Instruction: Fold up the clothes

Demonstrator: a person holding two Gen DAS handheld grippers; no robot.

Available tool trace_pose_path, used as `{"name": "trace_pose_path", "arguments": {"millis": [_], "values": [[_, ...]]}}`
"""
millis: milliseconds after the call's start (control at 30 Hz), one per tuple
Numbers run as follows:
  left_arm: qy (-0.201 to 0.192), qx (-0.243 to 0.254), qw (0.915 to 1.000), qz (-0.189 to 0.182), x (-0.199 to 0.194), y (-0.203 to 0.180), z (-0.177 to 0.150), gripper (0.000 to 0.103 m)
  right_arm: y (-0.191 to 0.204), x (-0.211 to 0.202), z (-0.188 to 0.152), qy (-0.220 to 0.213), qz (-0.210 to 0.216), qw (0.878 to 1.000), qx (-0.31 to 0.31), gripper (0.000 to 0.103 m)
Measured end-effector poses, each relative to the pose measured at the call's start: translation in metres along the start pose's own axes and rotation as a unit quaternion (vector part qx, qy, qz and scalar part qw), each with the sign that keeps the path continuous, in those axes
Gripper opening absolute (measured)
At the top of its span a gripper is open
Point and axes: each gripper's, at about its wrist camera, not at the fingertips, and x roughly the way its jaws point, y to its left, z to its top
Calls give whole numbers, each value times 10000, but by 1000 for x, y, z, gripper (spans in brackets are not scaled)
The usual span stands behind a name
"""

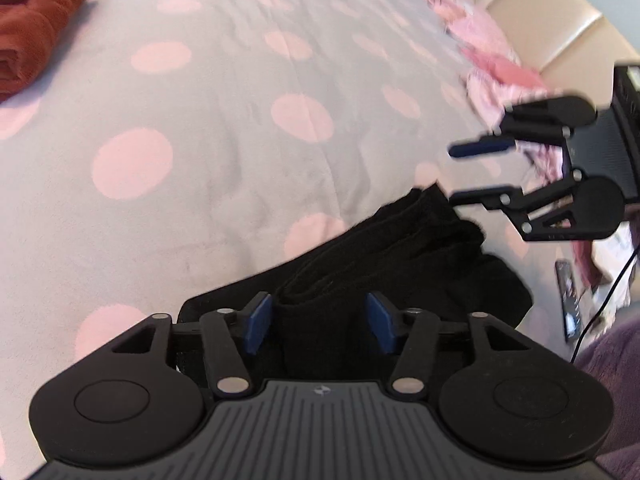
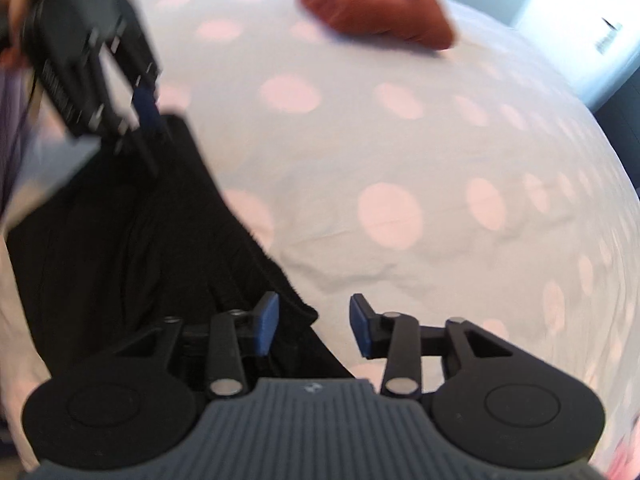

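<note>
Black knit fabric, the garment (image 1: 404, 248), lies bunched in soft ridges near one edge of the bed (image 1: 240, 140). No brand name or legible writing appears on it; a small pale emblem on each gripper body is too small to read.

Left gripper (image 1: 320, 320): jaws stand moderately apart with a thick fold of the garment bunched between the blue pads (image 1: 256, 320). Whether the pads press the fabric cannot be told.

Right gripper (image 2: 314, 326): jaws stand wide. The left-hand pad (image 2: 267, 322) lies over the garment's frayed edge; the other sits above bare cover. Nothing is held. In the left wrist view this gripper (image 1: 456, 174) hovers just above the garment's far end.

The bed cover is a matt, fleecy grey cloth with large pink dots, slightly wrinkled. A folded rust-red towel (image 1: 36, 24) rests well apart from the garment, toward the far side. Pink bedding (image 1: 480, 40) is piled along another edge, against a cream padded panel (image 1: 560, 28).

Most of the cover between garment and towel lies open.
</note>
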Motion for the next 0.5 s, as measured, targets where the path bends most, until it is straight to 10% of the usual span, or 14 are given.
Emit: {"name": "trace_pose_path", "arguments": {"millis": [300, 500], "values": [[-140, 218, 9993, 277, -12, -21, -31, 52, 19, -26, -64, -176, 188, 9951, 958, 66], [-301, 585, 9946, 805, 0, -33, -44, 40, 21, -9, -81, -259, 139, 9894, 1422, 27]]}}
